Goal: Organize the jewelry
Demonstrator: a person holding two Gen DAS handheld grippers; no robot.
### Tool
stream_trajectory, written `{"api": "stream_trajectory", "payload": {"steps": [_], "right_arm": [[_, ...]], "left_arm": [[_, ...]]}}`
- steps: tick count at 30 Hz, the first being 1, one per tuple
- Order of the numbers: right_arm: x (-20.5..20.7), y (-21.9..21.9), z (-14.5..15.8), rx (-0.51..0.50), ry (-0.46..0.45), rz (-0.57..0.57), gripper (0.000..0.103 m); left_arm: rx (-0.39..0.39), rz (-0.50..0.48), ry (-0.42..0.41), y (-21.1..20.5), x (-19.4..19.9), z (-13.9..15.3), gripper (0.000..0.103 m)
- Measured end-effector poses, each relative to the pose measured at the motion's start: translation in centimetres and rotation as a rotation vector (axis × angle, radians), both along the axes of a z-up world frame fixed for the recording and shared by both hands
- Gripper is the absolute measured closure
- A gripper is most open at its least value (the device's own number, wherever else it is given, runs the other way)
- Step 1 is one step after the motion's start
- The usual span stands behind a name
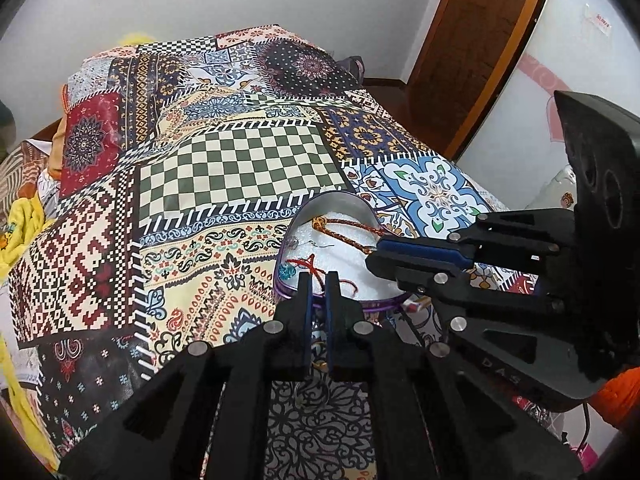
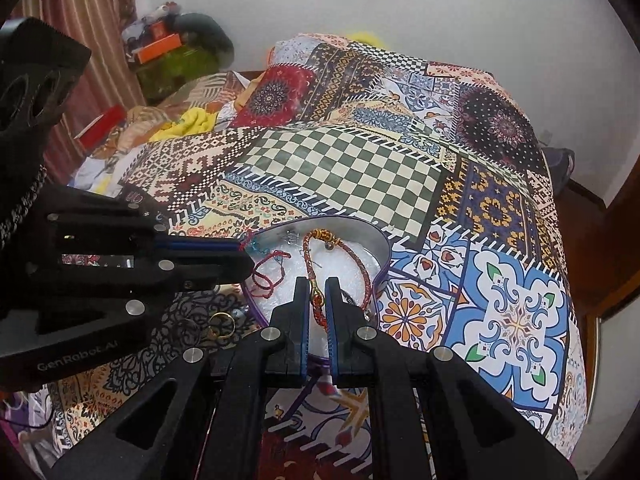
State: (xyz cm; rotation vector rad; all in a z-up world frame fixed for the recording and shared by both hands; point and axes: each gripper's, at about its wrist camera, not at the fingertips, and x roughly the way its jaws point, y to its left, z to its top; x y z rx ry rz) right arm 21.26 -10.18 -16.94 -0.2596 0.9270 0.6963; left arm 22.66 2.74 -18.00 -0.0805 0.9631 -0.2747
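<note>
Both claws, left and right, pinch bracelets over tin

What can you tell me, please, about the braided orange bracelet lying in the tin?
The braided orange bracelet is a woven cord of orange and red threads with a knotted, gold-toned head at its far end. It lies as a long narrow loop on white padding inside the open heart-shaped tin. Its near end sits between the closed fingers of the right tool. A red thread bracelet lies beside it, apart.

Left tongs around red thread bracelet — over tin.
</note>
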Motion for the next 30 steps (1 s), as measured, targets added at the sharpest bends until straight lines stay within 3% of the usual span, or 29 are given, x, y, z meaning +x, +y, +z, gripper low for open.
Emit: {"api": "stream_trajectory", "payload": {"steps": [8, 11, 16, 24, 30], "right_arm": [[-0.5, 0.2, 0.2, -0.028, 0.022, 0.002, 0.094], [-0.6, 0.0, 0.4, -0.026, 0.031, -0.008, 0.091], [-1.2, -0.5, 1.2, -0.012, 0.004, -0.028, 0.074], [-2.6, -0.9, 2.9, 0.022, -0.028, -0.037, 0.072], [-3.7, -0.8, 3.3, 0.027, -0.021, -0.036, 0.072]], "left_arm": [[0.029, 0.016, -0.051, 0.3, -1.6, 1.7, 0.074], [0.045, 0.028, -0.075, 0.4, -2.3, 2.4, 0.073], [0.065, 0.048, -0.109, 0.7, -3.8, 3.6, 0.072], [0.084, 0.089, -0.13, 1.7, -5.9, 4.3, 0.069], [0.077, 0.103, -0.079, 2.4, -6.9, 2.7, 0.069]]}}
